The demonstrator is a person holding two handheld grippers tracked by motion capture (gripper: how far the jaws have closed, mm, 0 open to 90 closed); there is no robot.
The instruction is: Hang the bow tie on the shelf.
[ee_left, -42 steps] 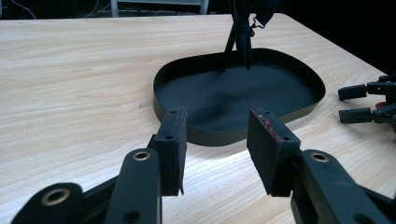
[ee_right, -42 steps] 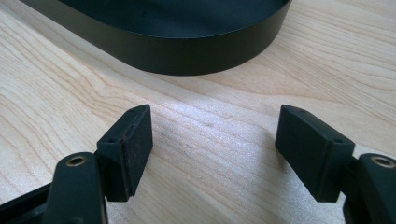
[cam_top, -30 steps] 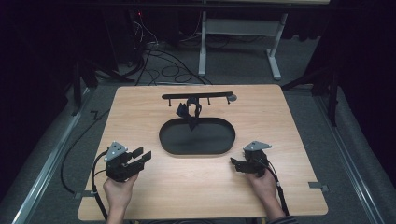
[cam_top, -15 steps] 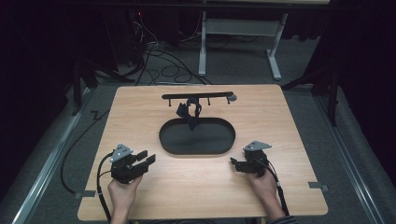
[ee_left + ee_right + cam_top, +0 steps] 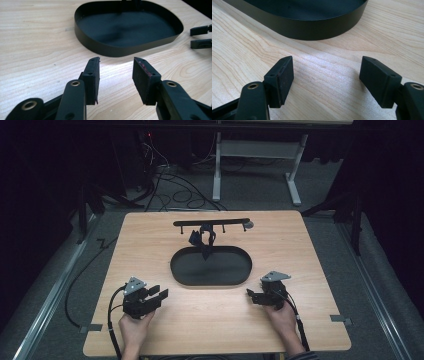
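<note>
Two hand-held grippers rest low over the wooden bench (image 5: 150,240), both empty. The left hand-held gripper (image 5: 159,293) has its jaws moderately apart; the right hand-held gripper (image 5: 251,294) has them wide. Between them, a little farther back, lies a black oval tray (image 5: 180,275), with a black rack (image 5: 210,223) behind it.

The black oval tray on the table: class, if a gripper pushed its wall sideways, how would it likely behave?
The tray would probably slide rather than tip, since it sits low, wide and flat on the smooth wooden table. Its thin upright wall suggests it is fairly light and stiff.
</note>
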